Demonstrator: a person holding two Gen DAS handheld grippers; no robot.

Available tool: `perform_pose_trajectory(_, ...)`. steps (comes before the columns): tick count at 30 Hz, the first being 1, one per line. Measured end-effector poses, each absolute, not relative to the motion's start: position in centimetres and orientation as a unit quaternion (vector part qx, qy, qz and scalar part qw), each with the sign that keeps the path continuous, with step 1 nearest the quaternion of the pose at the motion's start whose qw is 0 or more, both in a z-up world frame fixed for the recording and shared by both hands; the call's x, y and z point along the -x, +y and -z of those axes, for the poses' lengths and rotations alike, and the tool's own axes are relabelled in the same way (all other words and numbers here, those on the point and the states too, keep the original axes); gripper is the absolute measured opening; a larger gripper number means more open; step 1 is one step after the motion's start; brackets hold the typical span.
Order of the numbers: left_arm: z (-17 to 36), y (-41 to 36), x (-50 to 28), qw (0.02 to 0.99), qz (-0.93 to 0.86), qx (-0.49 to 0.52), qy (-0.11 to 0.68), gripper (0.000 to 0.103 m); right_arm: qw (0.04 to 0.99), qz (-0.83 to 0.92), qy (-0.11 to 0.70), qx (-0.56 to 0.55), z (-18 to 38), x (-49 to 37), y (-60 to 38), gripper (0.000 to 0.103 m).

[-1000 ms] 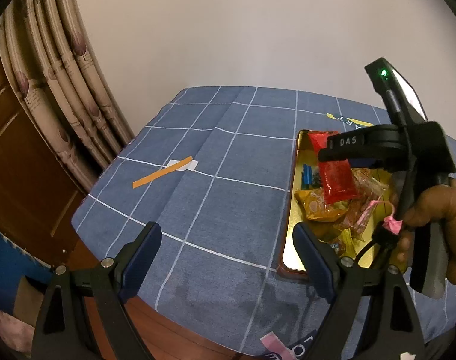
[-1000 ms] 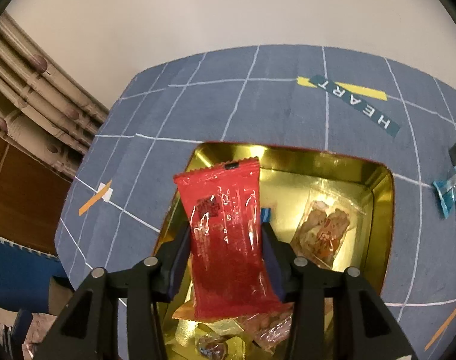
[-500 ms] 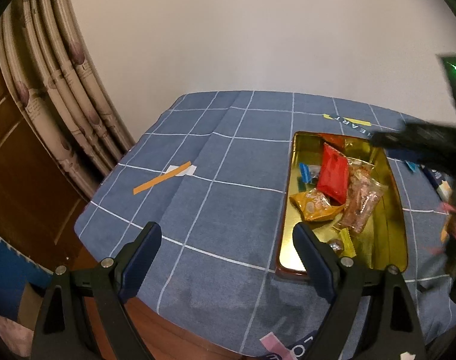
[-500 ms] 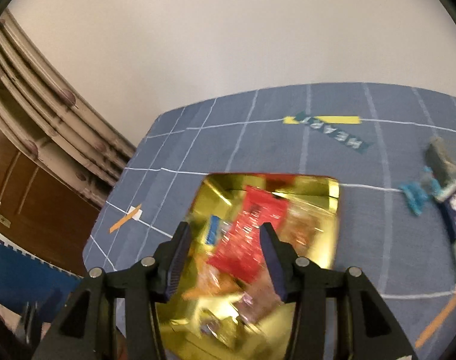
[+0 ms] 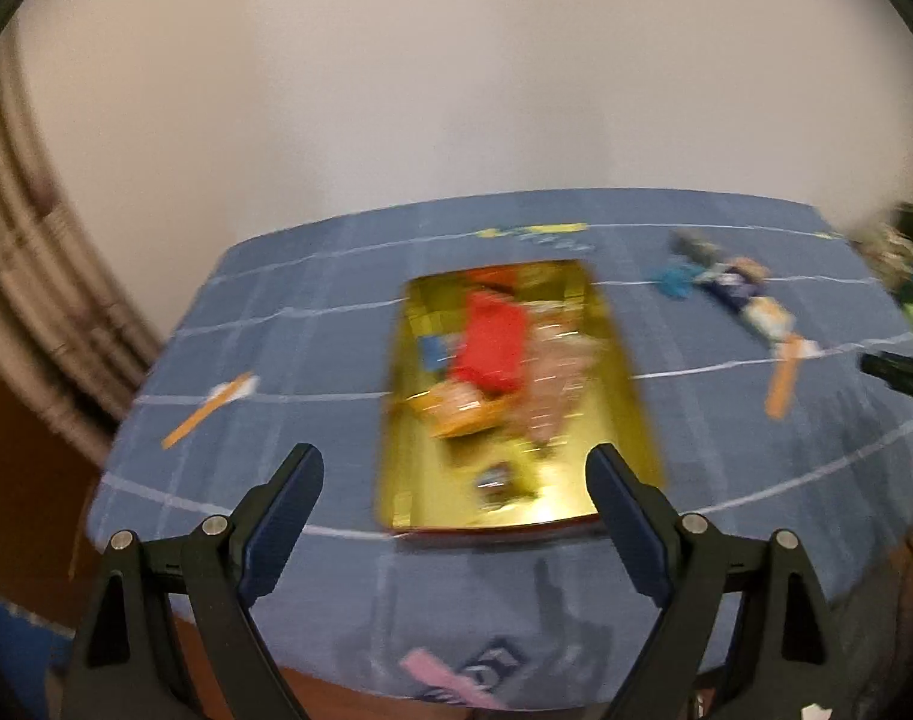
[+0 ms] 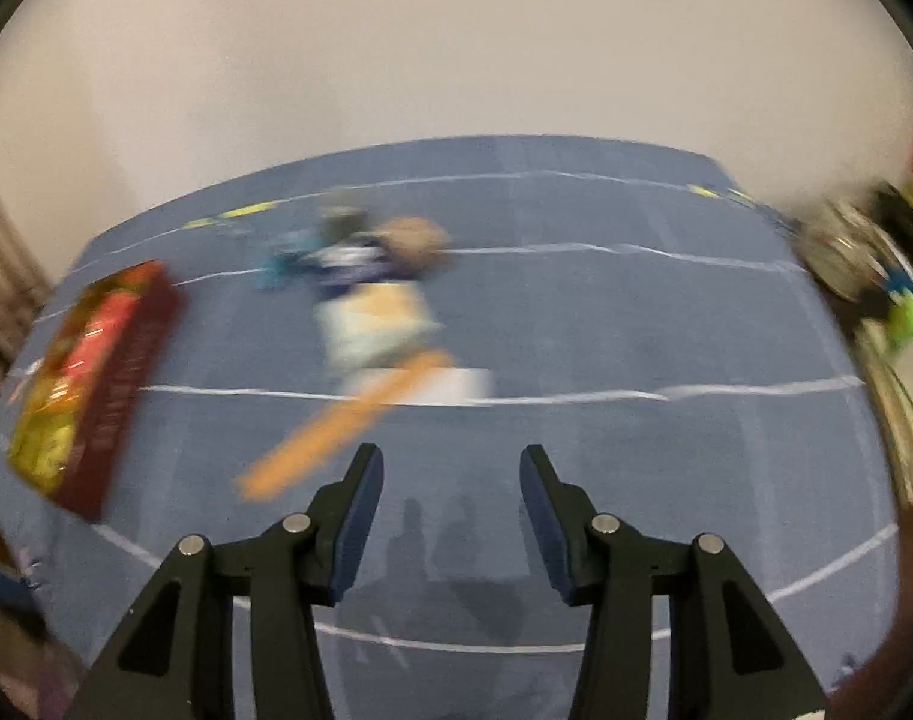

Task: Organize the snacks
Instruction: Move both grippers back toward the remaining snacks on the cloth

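Observation:
A gold tin tray (image 5: 627,384) lies on the blue checked tablecloth (image 5: 312,360) with a red snack packet (image 5: 492,342) and several other wrapped snacks inside. In the left wrist view my left gripper (image 5: 455,480) hangs open and empty over the tray's near end. The right wrist view, blurred, shows the tray (image 6: 126,372) at the far left and a loose cluster of snack packets (image 6: 372,288) ahead on the cloth. My right gripper (image 6: 452,480) is open with nothing between its fingers, over bare cloth short of those packets. The same packets (image 5: 738,288) lie right of the tray.
Orange tape strips (image 6: 342,426) (image 5: 207,411) are stuck to the cloth. More colourful objects (image 6: 894,312) crowd the table's right edge. A curtain (image 5: 30,300) hangs at the left, and a plain wall stands behind the table. The table's near edge (image 5: 360,684) is just below my left gripper.
My right gripper let the red packet go into the tray, then swung right toward the loose packets. The left gripper's view shifted right, from bare cloth to over the tray.

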State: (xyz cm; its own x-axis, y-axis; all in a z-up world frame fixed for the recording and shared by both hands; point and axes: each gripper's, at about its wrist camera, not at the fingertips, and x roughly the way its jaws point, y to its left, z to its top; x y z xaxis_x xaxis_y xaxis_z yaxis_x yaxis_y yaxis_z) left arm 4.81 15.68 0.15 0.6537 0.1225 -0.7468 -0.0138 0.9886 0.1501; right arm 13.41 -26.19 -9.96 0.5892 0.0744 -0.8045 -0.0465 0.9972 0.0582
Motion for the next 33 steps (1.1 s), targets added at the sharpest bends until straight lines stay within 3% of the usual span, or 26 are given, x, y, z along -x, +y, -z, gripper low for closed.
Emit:
perform_pose_trajectory(5, -1.6, 10.0, -7.8, 0.9, 0.073, -0.103, 0.418, 0.087, 0.891, 0.001, 0.453, -0.039, 11.8, -14.7, -31.2, 0.049)
perform_pose_trajectory(12, -1.0, 2.6, -17.7, 0.857, 0.222, -0.161, 0.437, 0.087, 0.899, -0.012, 0.433, -0.057, 14.2, -15.0, -32.3, 0.05)
perform_pose_trajectory(15, 1.0, 0.6, -21.8, 0.833, 0.248, -0.19, 0.456, 0.087, 0.905, -0.018, 0.422, -0.043, 14.5, -14.9, -31.5, 0.06)
perform_pose_trajectory(17, 2.8, -0.2, -24.8, 0.82, 0.26, -0.194, 0.471, 0.085, 0.91, -0.021, 0.412, -0.024, 14.9, -14.7, -30.7, 0.071)
perform_pose_trajectory(22, 8.0, -0.7, -31.2, 0.783, 0.274, -0.191, 0.525, 0.062, 0.911, -0.026, 0.411, -0.03, 14.6, -14.9, -30.4, 0.073)
perform_pose_trajectory(33, 12.3, -1.3, -36.4, 0.757, 0.285, -0.191, 0.556, 0.062, 0.911, -0.034, 0.41, -0.032, 14.3, -14.7, -30.1, 0.078)
